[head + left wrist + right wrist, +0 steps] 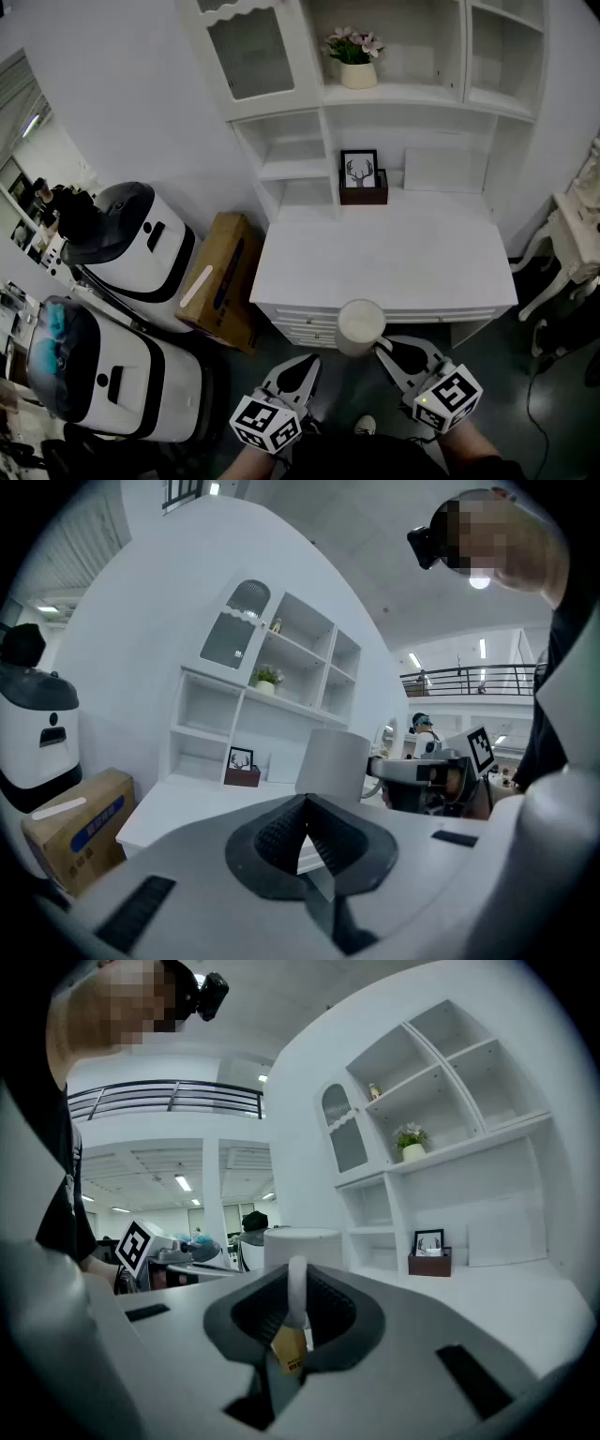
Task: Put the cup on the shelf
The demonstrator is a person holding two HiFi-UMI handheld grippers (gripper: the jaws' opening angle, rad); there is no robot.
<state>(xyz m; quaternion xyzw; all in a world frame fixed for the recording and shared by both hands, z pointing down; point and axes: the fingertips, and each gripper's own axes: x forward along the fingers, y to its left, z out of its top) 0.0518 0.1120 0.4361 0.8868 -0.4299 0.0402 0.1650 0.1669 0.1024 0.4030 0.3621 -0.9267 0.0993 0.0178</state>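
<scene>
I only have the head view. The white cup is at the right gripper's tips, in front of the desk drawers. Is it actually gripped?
Observer: Yes. In the right gripper view the right gripper is shut on the handle of the cup.
Operator: And the left one?
Observer: The left gripper has its jaws together with nothing between them. The cup shows beyond it, and the left gripper is not touching it.
Operator: Anything else caught in the right jaws?
Observer: A small tan tag sits between them, just below the handle.
</scene>
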